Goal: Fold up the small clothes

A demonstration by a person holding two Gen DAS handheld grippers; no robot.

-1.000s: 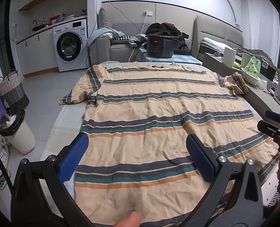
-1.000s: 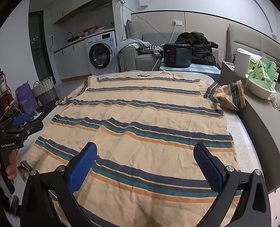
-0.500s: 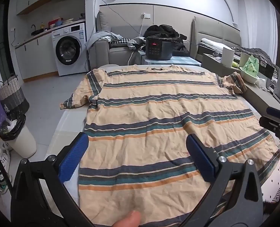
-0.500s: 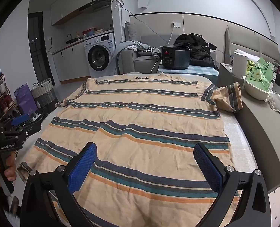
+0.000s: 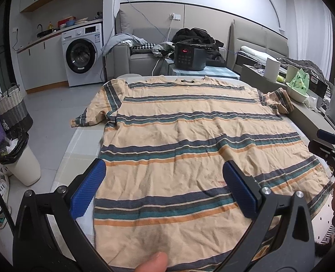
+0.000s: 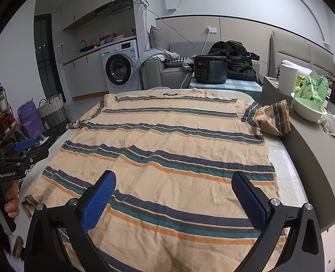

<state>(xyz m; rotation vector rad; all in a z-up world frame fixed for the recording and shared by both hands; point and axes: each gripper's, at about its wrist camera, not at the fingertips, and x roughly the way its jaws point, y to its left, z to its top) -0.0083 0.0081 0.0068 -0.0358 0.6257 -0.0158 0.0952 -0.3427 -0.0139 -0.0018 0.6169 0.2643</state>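
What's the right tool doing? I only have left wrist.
Observer: The right tool is open and holds nothing, above the shirt's near hem.
Operator: Near-left hem corner? The left tool hides it.
Observer: That corner is curled over, not flat.
Operator: Where's my tool relative to it?
Observer: Just left of the corner, off the shirt, with a hand gripping its handle.
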